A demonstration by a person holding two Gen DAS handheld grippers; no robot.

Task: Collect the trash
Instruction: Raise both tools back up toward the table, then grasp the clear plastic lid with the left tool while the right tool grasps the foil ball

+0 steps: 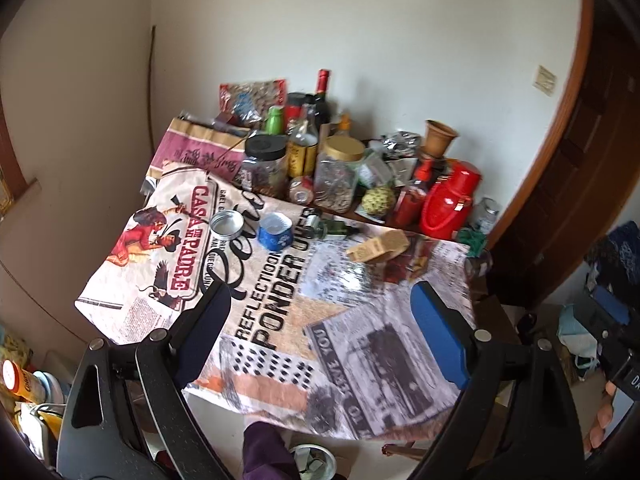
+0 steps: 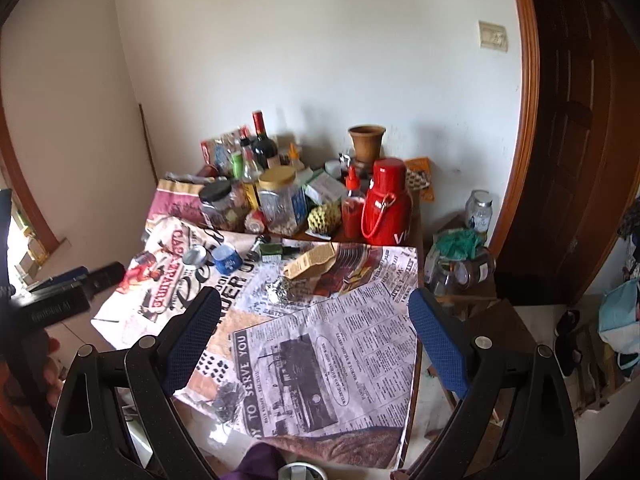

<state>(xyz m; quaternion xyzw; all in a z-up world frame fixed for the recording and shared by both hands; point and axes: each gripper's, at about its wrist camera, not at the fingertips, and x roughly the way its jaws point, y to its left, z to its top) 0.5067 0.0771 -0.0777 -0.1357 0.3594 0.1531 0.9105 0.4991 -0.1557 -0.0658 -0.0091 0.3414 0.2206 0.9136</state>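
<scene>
Trash sits mid-cloth on the printed tablecloth (image 1: 280, 320):
- silver tin lid (image 1: 227, 223), shallow, open side up, far left.
- blue paper cup (image 1: 275, 231), just beside the lid, tilted, mouth up.
- small green glass bottle (image 1: 328, 227), lying on its side, right of the cup.
- tan cardboard box (image 1: 378, 245), crushed, lying flat (print unreadable).
- crumpled foil ball (image 2: 285, 291), just in front of the box, near it.

Small print on the tablecloth (image 2: 352, 344) too fine to read. White container (image 1: 314, 462) cut off by bottom edge, contents unclear. Crumpled foil (image 1: 356, 276) blurred.
</scene>
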